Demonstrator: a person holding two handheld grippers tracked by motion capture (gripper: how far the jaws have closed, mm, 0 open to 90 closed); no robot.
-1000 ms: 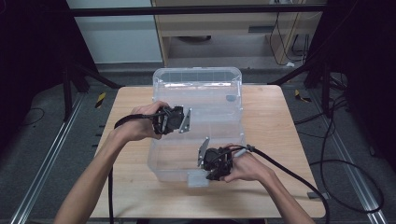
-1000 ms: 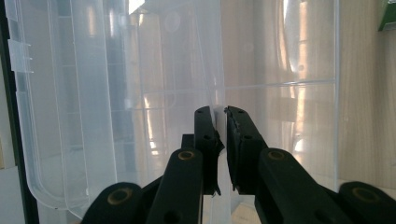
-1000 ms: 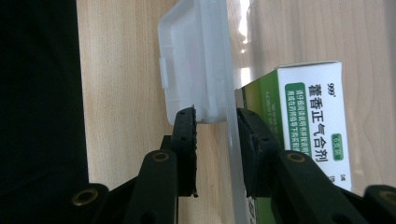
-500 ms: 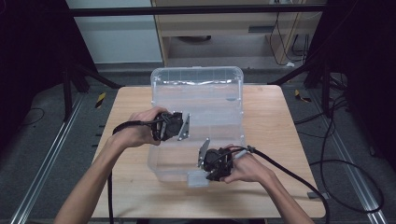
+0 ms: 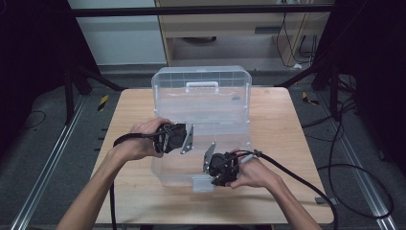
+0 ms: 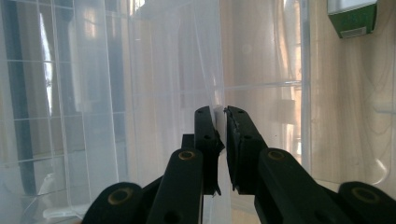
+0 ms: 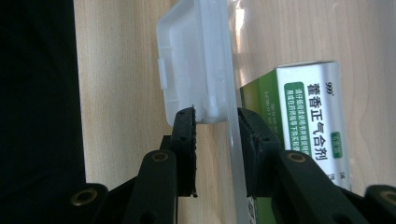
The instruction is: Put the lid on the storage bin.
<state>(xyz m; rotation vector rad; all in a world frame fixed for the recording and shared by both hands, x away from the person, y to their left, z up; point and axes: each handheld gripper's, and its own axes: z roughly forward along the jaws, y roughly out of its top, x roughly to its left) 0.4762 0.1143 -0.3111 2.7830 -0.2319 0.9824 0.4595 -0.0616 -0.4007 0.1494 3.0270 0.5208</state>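
Note:
A clear plastic storage box (image 5: 158, 167) stands on the wooden table (image 5: 287, 134) with its lid (image 5: 201, 103) raised at the back. My left gripper (image 5: 188, 140) sits at the box's left wall; in the left gripper view its jaws (image 6: 220, 112) are pressed on that thin clear wall (image 6: 205, 70). My right gripper (image 5: 209, 155) is at the box's front, and its jaws (image 7: 215, 114) straddle the front wall with the white latch (image 7: 196, 60) between them. A green and white medicine carton (image 7: 308, 116) lies inside the box, just behind that wall.
The carton (image 6: 352, 16) also appears through the clear wall at the top right of the left gripper view. Black cables (image 5: 306, 177) trail from both grippers across the table. Bare wood lies to the left and right of the box.
My left gripper has slid a little toward the person along the box's left wall. The right gripper has stayed at the front latch.

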